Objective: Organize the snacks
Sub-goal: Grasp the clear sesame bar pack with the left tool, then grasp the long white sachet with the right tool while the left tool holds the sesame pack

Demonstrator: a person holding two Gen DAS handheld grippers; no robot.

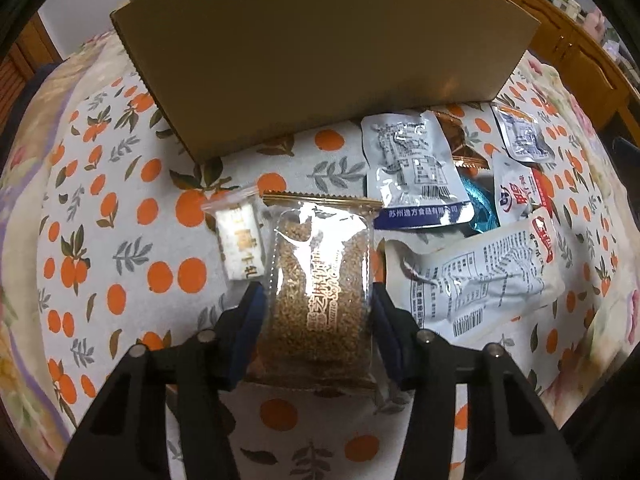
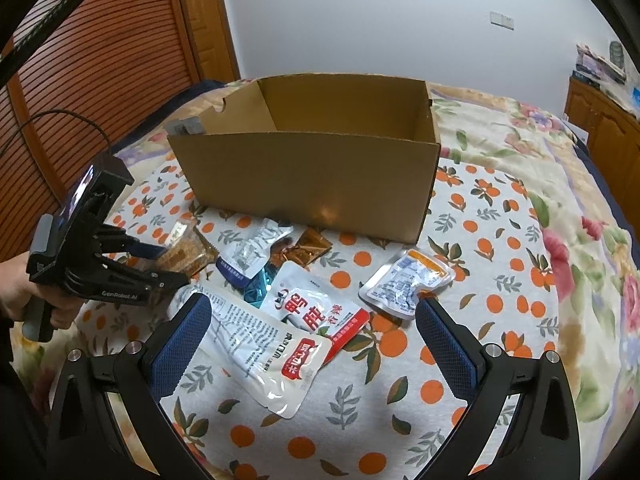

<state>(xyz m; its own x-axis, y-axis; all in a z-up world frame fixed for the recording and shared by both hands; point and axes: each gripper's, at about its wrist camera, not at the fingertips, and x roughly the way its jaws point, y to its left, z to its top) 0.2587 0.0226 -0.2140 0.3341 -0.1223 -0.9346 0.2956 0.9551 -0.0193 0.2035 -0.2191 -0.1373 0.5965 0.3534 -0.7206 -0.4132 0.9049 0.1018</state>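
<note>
With my left hand-held gripper clamped on the sesame cake packet, right hand-held gripper apart, I should lift clear over the cardboard box wall.

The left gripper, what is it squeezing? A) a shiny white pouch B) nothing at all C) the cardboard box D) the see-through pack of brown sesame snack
D: in the left wrist view the left gripper has its blue pads pressed on both sides of the sesame snack pack, while the white pouches lie apart on the cloth.
</note>
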